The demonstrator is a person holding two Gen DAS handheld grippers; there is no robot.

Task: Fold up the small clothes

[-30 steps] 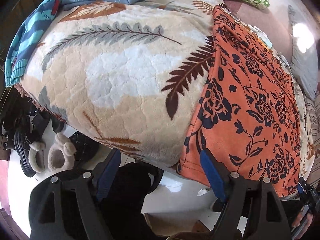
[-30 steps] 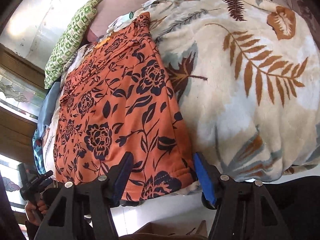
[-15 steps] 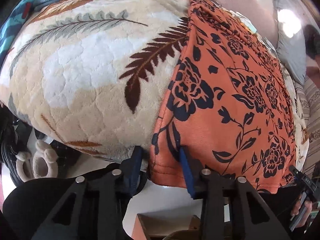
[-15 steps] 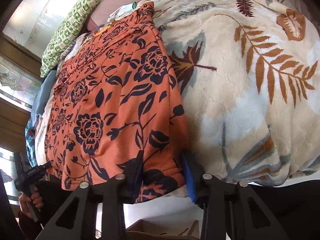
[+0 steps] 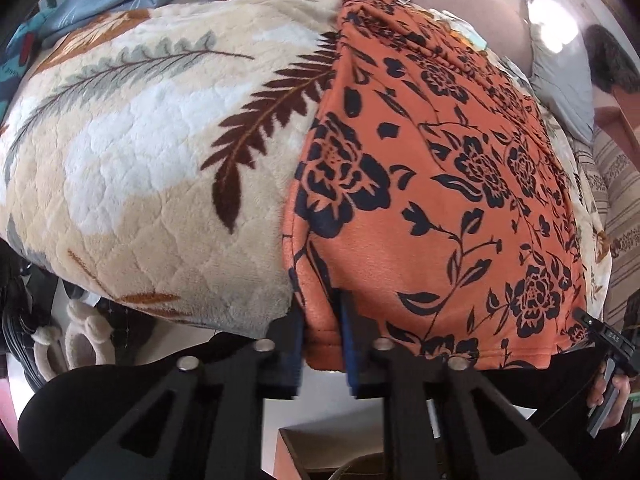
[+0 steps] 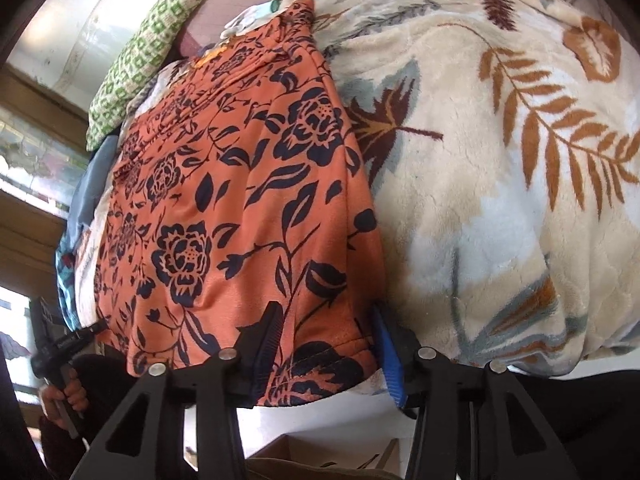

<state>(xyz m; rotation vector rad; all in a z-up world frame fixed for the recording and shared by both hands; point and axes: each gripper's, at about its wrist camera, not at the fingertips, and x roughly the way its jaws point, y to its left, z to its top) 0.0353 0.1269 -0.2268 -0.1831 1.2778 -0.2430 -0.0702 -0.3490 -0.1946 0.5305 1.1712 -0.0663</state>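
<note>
Orange floral garment (image 5: pixel 432 208) lies spread flat on a leaf-print fleece blanket (image 5: pixel 132 168), its near hem hanging just over the blanket's front edge, its far end running up toward a green patterned pillow (image 6: pixel 148 52). The garment's exact type cannot be told; it is soft w/ a stitched hem.

Left gripper (image 5: pixel 322 344): at the garment's near left corner. Jaws closing, nearly together, w/ the hem corner pinched between the blue pads.

Right gripper (image 6: pixel 324 356): at the near right corner. Jaws part-way closed w/ a wider bunch of hem between them; the inner pad presses on the cloth, while the outer blue pad sits at the cloth's edge against the blanket. It reads as clamped on the hem, though how firmly cannot be told.

Step in hand (judged): securing both near corners, i.e. the grasp phase ahead of a first fold. No fold is visible yet, so the task is at an early stage.

Next move calls for (judged): both corners lifted together and carried away from the person toward the far end, kept level and apart so the hem stays taut. Care is needed that neither pad has caught the blanket's pile along w/ the hem, esp. on the right side.

Periphery: slippers (image 5: pixel 60 344) on the floor below the left edge; a cardboard box (image 5: pixel 316 452) below the grippers.
</note>
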